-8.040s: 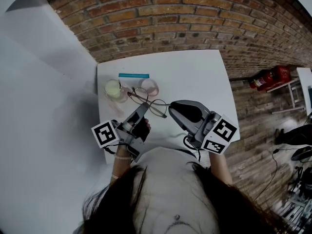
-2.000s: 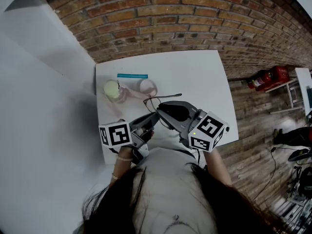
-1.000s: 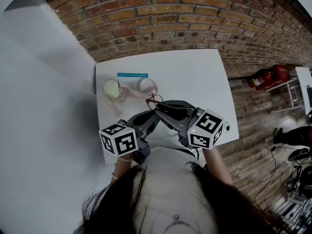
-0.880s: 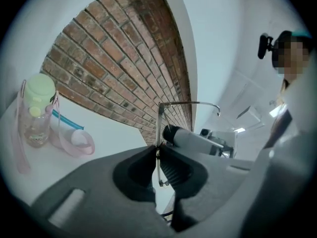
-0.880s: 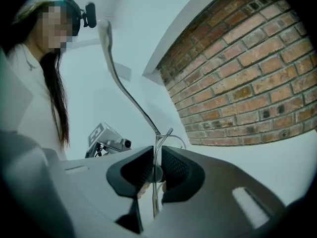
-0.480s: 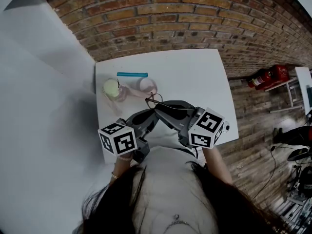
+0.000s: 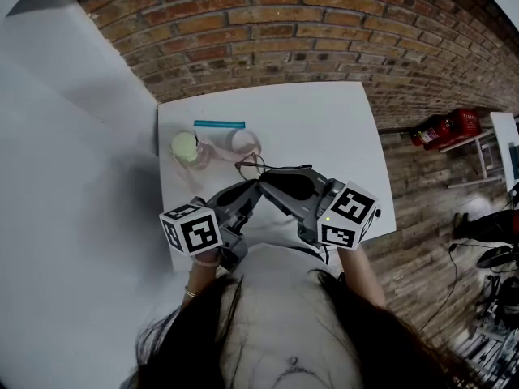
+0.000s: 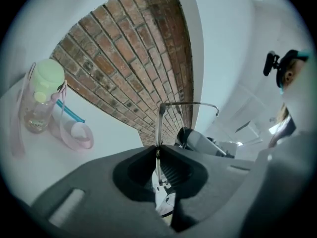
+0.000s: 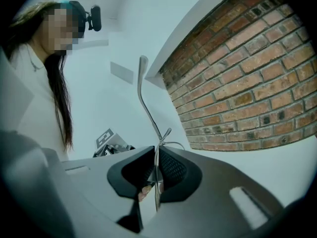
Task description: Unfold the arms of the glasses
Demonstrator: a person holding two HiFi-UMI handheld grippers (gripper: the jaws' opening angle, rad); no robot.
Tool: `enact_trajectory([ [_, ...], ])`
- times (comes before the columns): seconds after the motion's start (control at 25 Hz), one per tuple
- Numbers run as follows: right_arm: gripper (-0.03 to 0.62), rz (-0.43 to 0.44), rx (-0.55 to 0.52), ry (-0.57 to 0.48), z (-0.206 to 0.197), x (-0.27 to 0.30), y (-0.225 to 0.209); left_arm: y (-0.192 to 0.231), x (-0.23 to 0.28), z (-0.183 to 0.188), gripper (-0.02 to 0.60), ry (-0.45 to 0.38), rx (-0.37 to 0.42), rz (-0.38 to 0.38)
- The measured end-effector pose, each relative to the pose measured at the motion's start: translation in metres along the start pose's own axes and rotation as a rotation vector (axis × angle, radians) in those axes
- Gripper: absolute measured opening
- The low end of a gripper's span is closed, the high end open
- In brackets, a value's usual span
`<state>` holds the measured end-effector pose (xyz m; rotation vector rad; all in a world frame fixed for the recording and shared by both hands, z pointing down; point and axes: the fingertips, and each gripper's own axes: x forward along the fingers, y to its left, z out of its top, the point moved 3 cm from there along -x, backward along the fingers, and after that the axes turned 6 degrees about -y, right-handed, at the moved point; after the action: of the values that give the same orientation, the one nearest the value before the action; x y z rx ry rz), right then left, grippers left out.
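On the white table, a clear bottle with a pale green cap stands beyond the left claw, to its left. A pink strap loop lies beside the bottle, and a teal stick lies farther out, near the brick wall. Red canisters lie on the floor, well off to the right.

One pair of glasses, two hand-held grippers, one bottle, one blue stick

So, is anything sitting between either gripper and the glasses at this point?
Nothing visible does. The left gripper and the right gripper are both shut on the thin frame of the glasses. The bottle stands off to the left, apart from them.
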<state>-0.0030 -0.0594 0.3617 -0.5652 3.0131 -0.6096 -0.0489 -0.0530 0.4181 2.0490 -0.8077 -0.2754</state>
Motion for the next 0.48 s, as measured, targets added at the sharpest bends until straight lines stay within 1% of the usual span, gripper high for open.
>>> enact_trajectory([
  [0.48,0.032,0.002,-0.01,-0.017,0.0045,-0.0016,0.0013,0.0091,-0.0035,0.0008,0.021,-0.032,-0.121,-0.019],
])
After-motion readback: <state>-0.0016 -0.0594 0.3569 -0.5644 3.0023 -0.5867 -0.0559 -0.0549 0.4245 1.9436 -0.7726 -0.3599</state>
